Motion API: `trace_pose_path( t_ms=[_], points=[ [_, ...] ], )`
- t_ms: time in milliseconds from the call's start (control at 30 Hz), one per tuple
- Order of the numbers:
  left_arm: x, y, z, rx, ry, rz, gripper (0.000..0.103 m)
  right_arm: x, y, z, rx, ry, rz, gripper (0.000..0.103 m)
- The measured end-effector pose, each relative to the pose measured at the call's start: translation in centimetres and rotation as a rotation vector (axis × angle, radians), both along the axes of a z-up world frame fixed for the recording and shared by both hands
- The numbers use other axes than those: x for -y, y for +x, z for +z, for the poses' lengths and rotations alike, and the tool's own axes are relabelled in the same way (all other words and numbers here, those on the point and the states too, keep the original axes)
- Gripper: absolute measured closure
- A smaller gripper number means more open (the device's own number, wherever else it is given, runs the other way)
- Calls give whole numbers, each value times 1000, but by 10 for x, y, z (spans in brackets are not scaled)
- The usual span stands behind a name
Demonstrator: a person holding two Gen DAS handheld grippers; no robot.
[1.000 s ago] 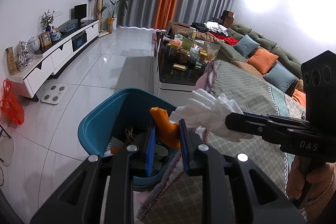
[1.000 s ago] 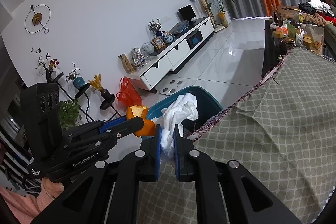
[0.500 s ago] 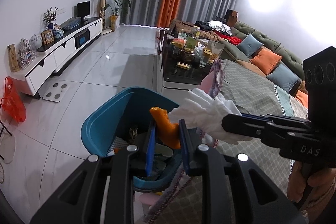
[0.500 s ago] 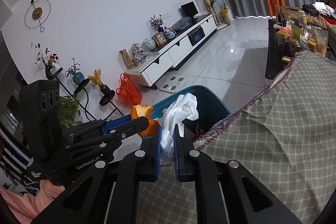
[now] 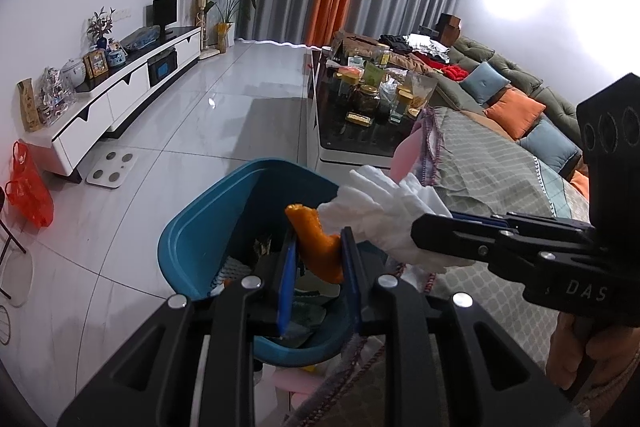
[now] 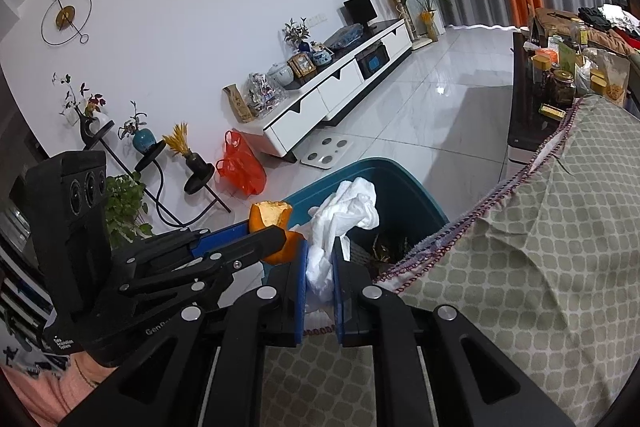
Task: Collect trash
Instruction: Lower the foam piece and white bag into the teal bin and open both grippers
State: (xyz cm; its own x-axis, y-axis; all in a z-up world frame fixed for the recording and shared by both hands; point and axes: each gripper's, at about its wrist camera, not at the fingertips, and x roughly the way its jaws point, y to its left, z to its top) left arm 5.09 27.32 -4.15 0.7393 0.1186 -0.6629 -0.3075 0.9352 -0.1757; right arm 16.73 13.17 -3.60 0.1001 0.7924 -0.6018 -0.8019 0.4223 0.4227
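Observation:
My left gripper (image 5: 318, 239) is shut on a piece of orange peel (image 5: 318, 245), which hangs above the open blue trash bin (image 5: 208, 219). Crumpled white tissue (image 6: 344, 217) is pinched in my right gripper (image 6: 320, 251), also over the bin (image 6: 404, 195). In the left wrist view the right gripper (image 5: 436, 229) comes in from the right with the tissue (image 5: 384, 203) sticking out past the peel. In the right wrist view the left gripper (image 6: 276, 237) reaches in from the left holding the peel (image 6: 270, 215). Scraps lie inside the bin.
A checked green cloth (image 6: 540, 267) covers the table edge right of the bin. A dark coffee table (image 5: 360, 123) crowded with jars stands beyond, a sofa (image 5: 516, 95) at the right. A white TV cabinet (image 5: 120, 95), a floor scale (image 5: 110, 165) and a red bag (image 5: 28, 187) line the left wall.
Both grippers have shifted a little further over the blue bin, which now sits more centrally under them. Each still grips its piece as before.

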Motion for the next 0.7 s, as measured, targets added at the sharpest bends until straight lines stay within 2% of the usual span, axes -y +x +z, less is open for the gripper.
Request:
trace_pose_path(
  t_ms=[700],
  points=[
    [-19, 15, -17, -47, -41, 27, 80, -32, 5, -14, -7, -77, 19, 88]
  ],
)
